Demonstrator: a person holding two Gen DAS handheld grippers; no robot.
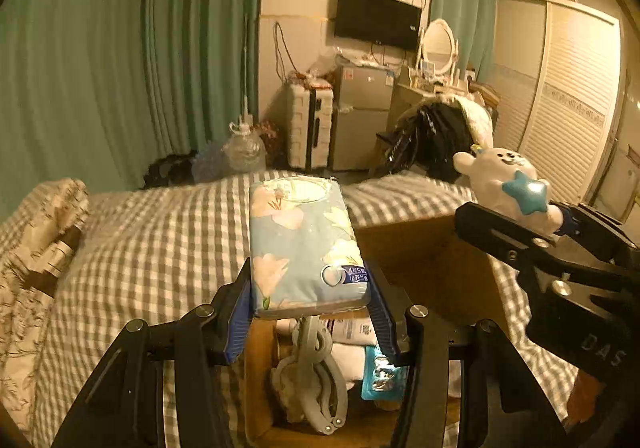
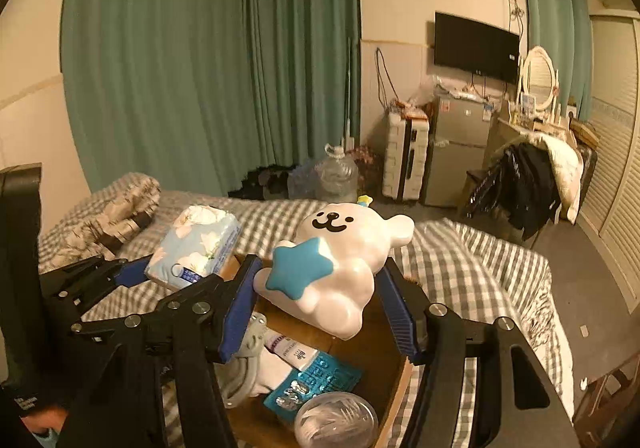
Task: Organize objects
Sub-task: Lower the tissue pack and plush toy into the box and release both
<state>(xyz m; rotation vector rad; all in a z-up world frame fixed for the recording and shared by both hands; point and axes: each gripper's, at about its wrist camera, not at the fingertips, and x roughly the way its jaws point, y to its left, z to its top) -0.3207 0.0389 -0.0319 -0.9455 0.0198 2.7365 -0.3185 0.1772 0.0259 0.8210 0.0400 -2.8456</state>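
Observation:
My left gripper [image 1: 310, 312] is shut on a blue floral tissue pack [image 1: 304, 244] and holds it above an open cardboard box [image 1: 420, 248] on the bed. The pack also shows in the right wrist view [image 2: 196, 244]. My right gripper [image 2: 320, 304] is shut on a white bear toy with a blue star [image 2: 340, 260] and holds it over the same box [image 2: 396, 380]. The toy shows at the right in the left wrist view [image 1: 508, 184]. The box holds a grey clip [image 1: 316, 380], a blue blister pack [image 2: 316, 380], a tube and a clear round lid [image 2: 336, 424].
The box sits on a bed with a grey checked sheet [image 1: 160, 248]. A crumpled patterned quilt [image 1: 36, 232] lies at the left. Beyond the bed stand a water jug [image 2: 336, 176], a white suitcase [image 2: 404, 156], a small fridge [image 2: 456, 152] and a chair with dark clothes [image 2: 524, 184].

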